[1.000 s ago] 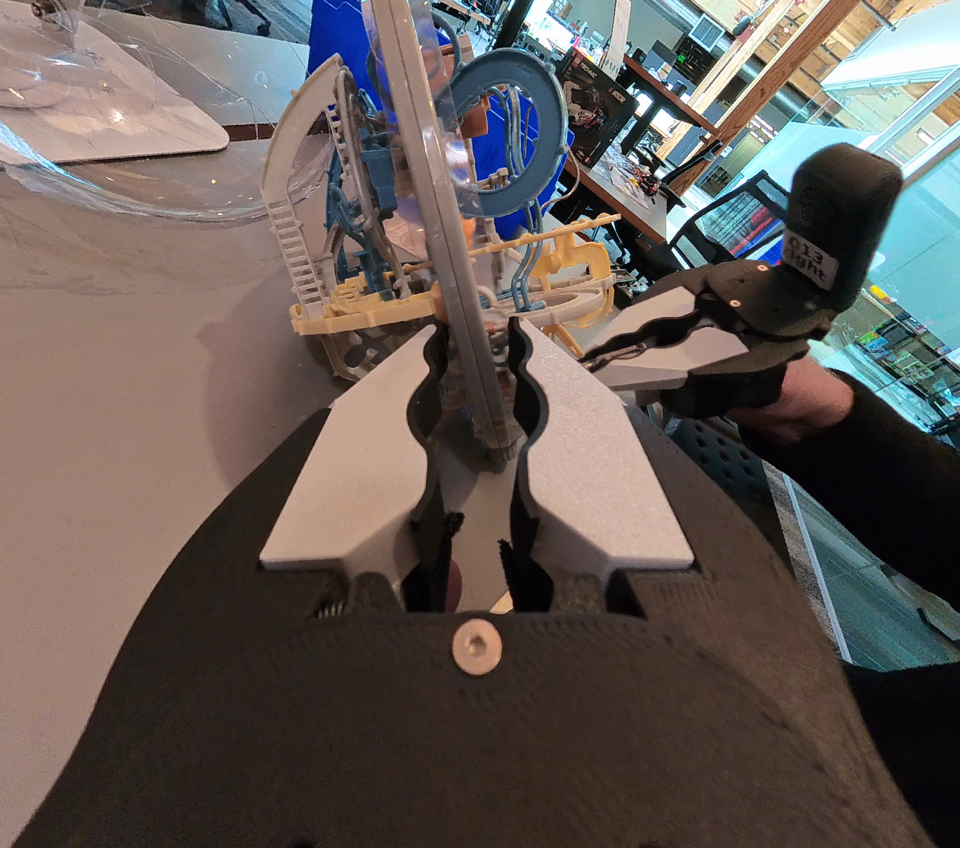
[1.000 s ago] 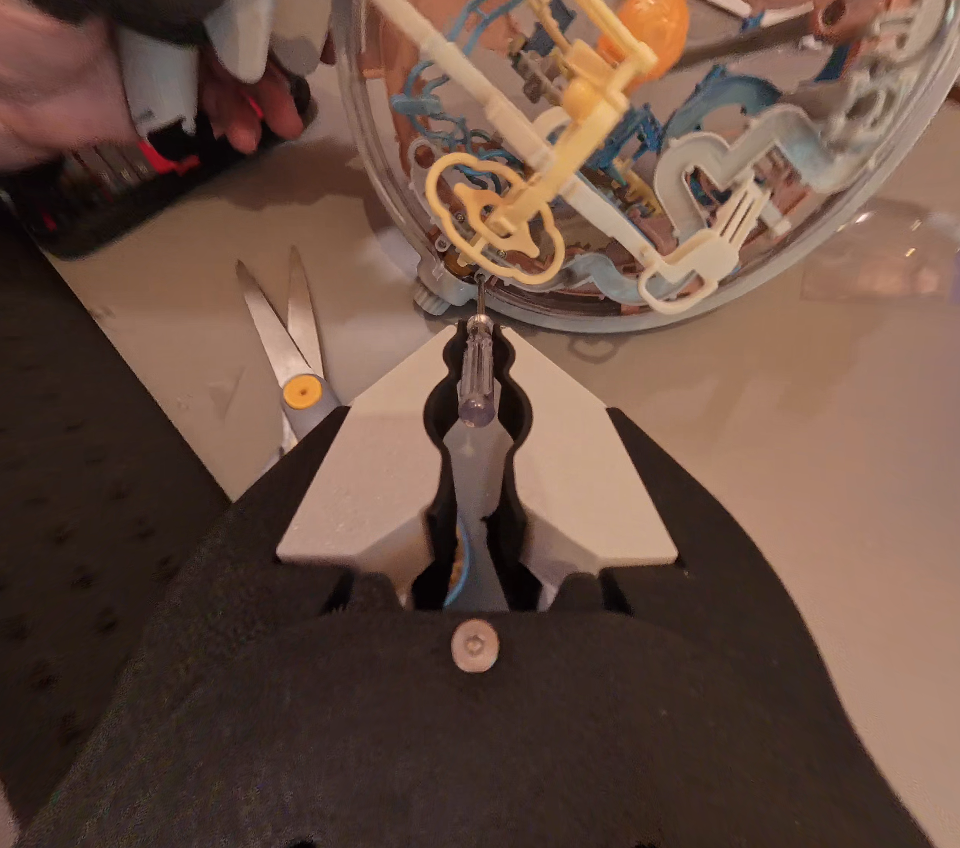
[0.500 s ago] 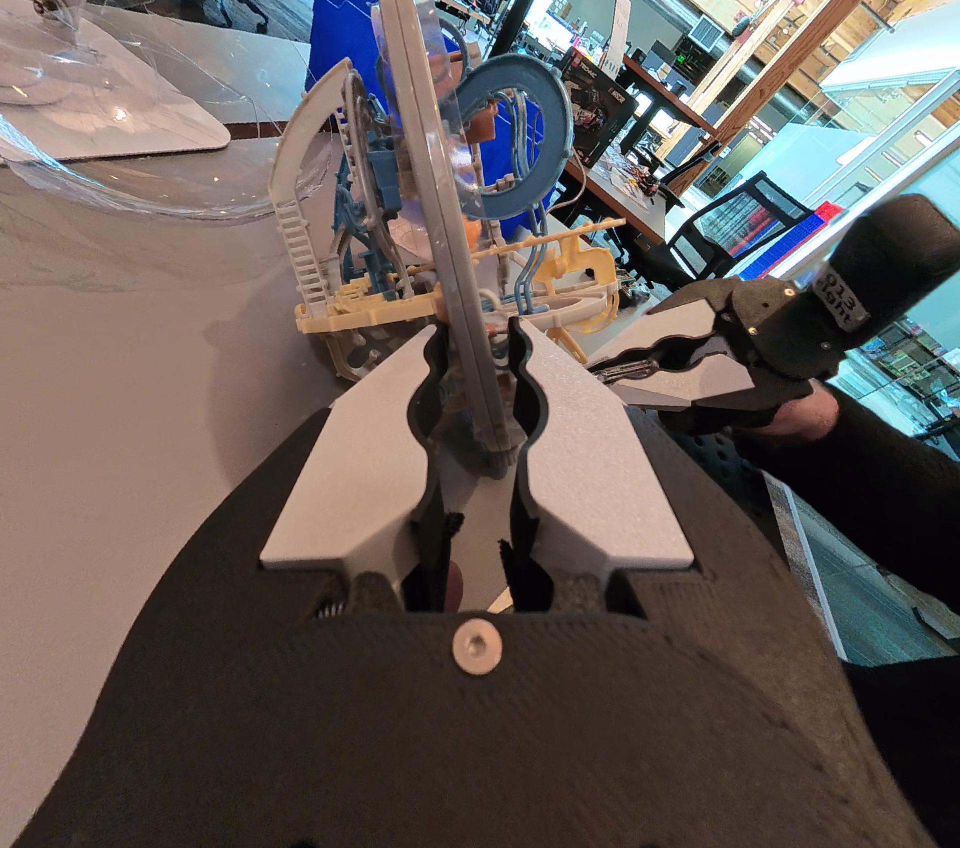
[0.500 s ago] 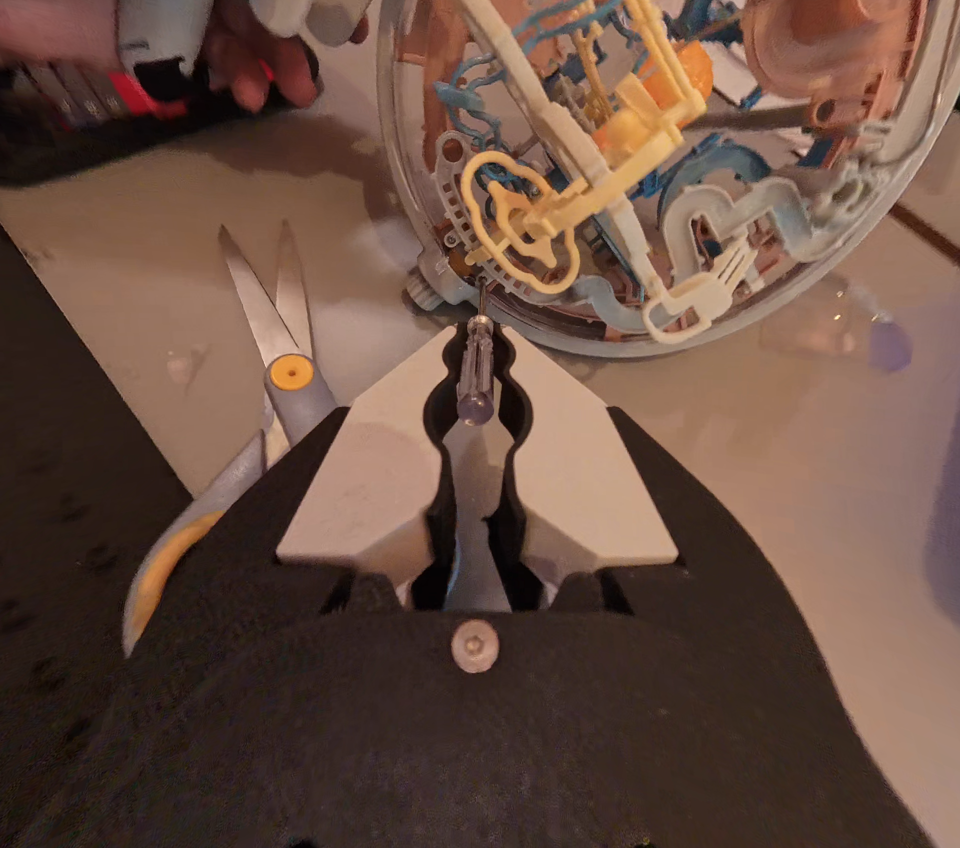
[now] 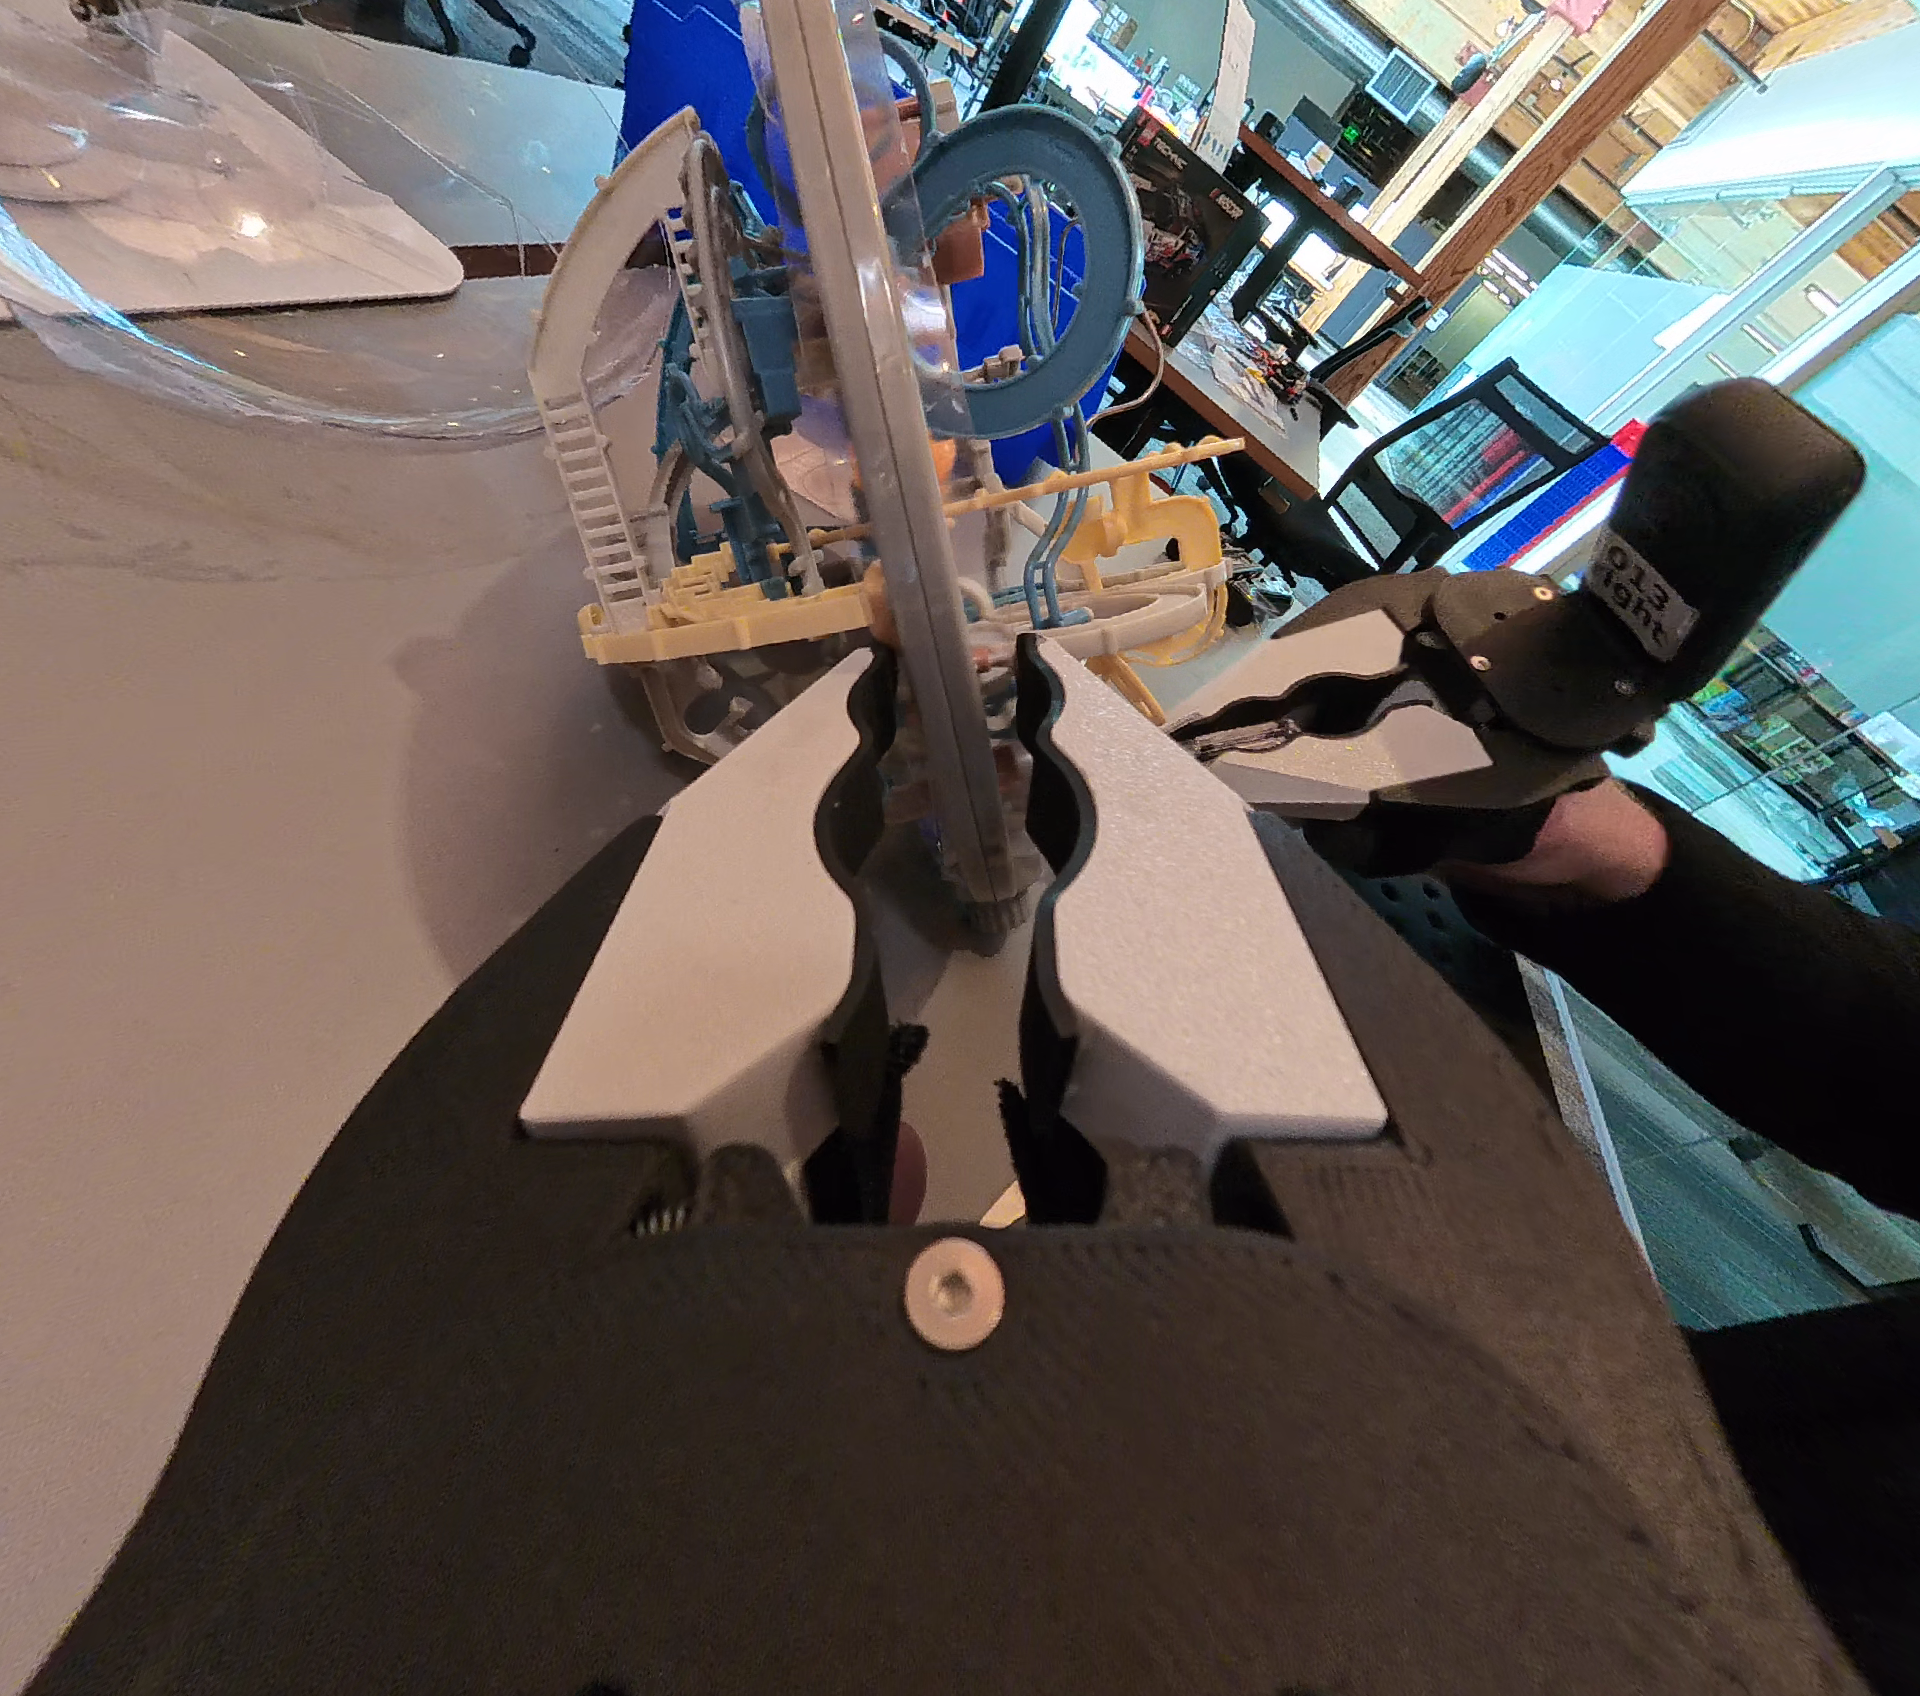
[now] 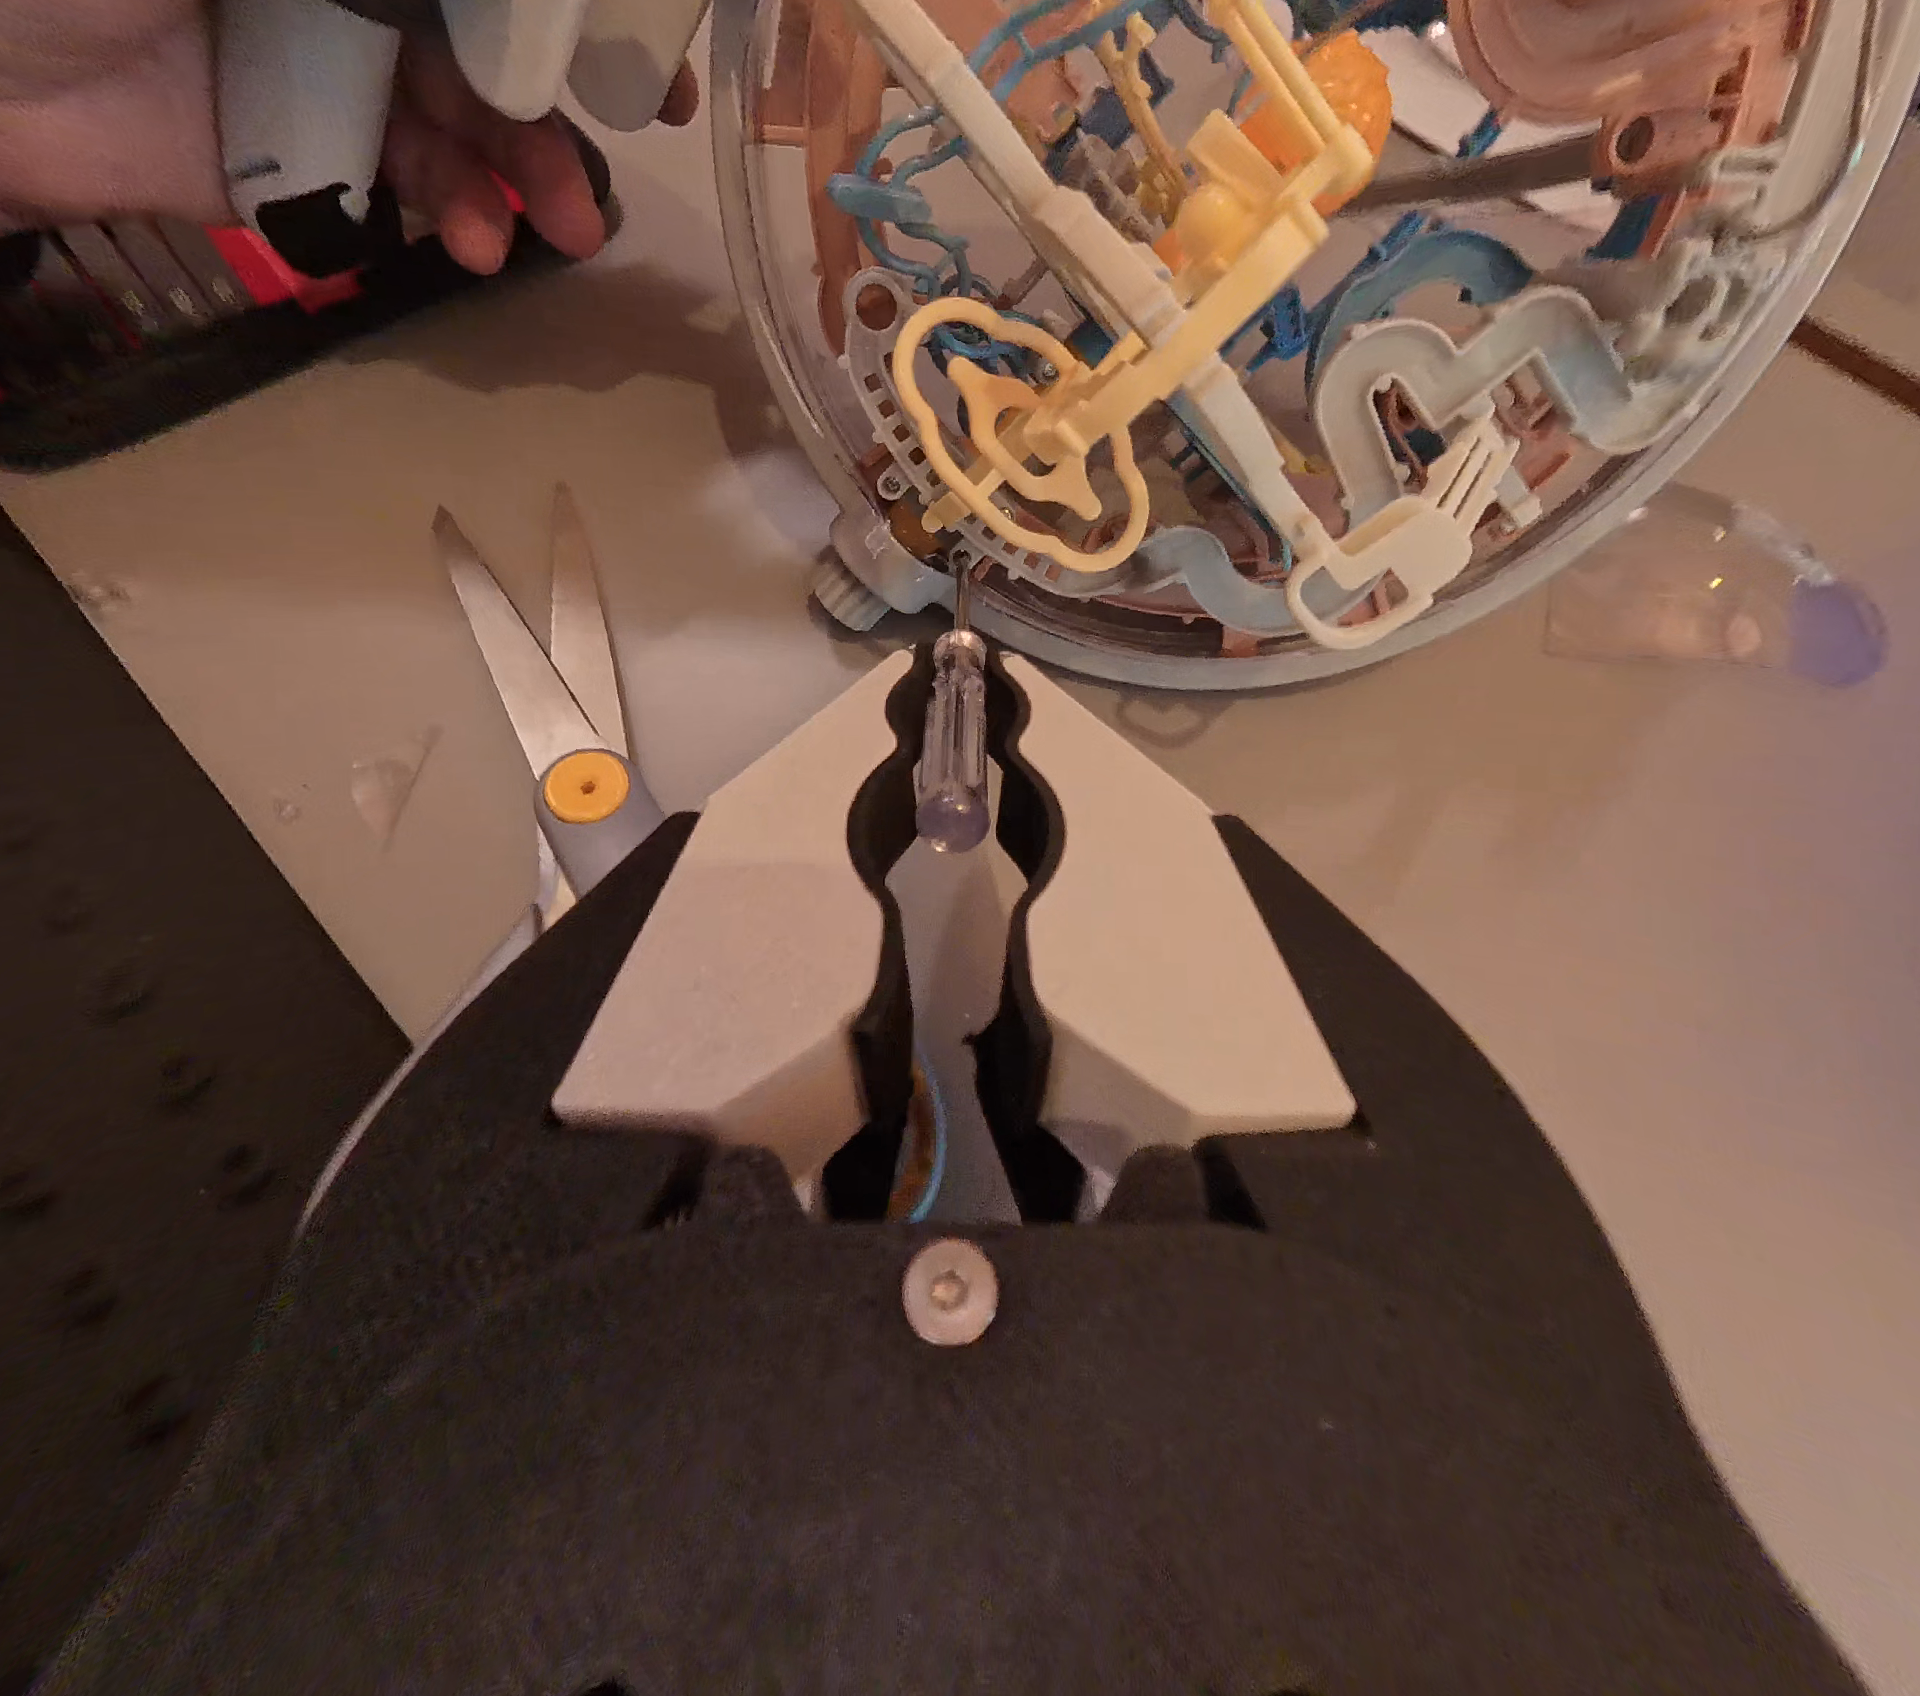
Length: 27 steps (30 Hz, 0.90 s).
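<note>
Maze globe (image 6: pixel 1299 223) between left tongs (image 5: pixel 951 711)

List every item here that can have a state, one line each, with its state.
Left gripper: shut on the grey rim.
Grey rim of the clear plastic maze ball: standing on edge, clamped.
Right gripper: shut on the screwdriver.
Small clear-handled screwdriver: tip at the ball's rim.
Grey-handled scissors: blades open, lying flat.

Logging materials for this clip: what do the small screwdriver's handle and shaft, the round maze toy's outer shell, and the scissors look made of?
The small screwdriver in the right gripper: handle looks like clear glossy plastic, see-through; thin dark shaft, probably metal. The round maze toy: shell seems transparent hard plastic, inner tracks visible through it. The scissors: blades look like brushed steel with a dull sheen; grey handle, likely plastic.
</note>
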Motion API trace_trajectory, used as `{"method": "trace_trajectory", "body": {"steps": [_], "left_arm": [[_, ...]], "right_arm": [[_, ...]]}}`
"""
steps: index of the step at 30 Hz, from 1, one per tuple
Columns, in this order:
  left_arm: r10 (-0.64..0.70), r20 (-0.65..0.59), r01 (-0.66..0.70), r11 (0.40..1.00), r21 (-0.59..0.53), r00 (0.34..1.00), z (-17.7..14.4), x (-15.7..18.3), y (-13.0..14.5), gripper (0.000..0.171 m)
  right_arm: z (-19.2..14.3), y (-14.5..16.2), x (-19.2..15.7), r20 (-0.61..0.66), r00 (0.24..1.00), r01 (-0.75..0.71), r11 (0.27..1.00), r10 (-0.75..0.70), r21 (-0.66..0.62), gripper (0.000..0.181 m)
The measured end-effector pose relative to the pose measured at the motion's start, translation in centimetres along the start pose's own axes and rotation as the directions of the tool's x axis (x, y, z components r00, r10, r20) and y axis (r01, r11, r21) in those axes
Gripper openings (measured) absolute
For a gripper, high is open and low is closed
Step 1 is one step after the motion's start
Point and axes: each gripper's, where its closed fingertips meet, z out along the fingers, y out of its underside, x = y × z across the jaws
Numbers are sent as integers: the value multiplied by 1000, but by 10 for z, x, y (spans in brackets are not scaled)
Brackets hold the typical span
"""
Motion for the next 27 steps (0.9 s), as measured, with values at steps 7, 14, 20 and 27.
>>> {"method": "trace_trajectory", "body": {"steps": [7,14,20,27], "left_arm": [[-3,0,3,1000,4,1000,0,0,0,21],[0,13,0,1000,13,1000,0,-1,0,21],[-17,12,16,1000,15,1000,-1,-4,-1,20],[-18,13,18,1000,0,1000,1,-9,-4,20]], "right_arm": [[1,0,0,44,966,-255,967,256,-20,7],[0,2,-1,81,884,-462,887,461,-4,7],[3,1,-2,5,982,-188,982,188,-29,7],[5,-6,1,15,938,345,932,-346,-115,7]]}}
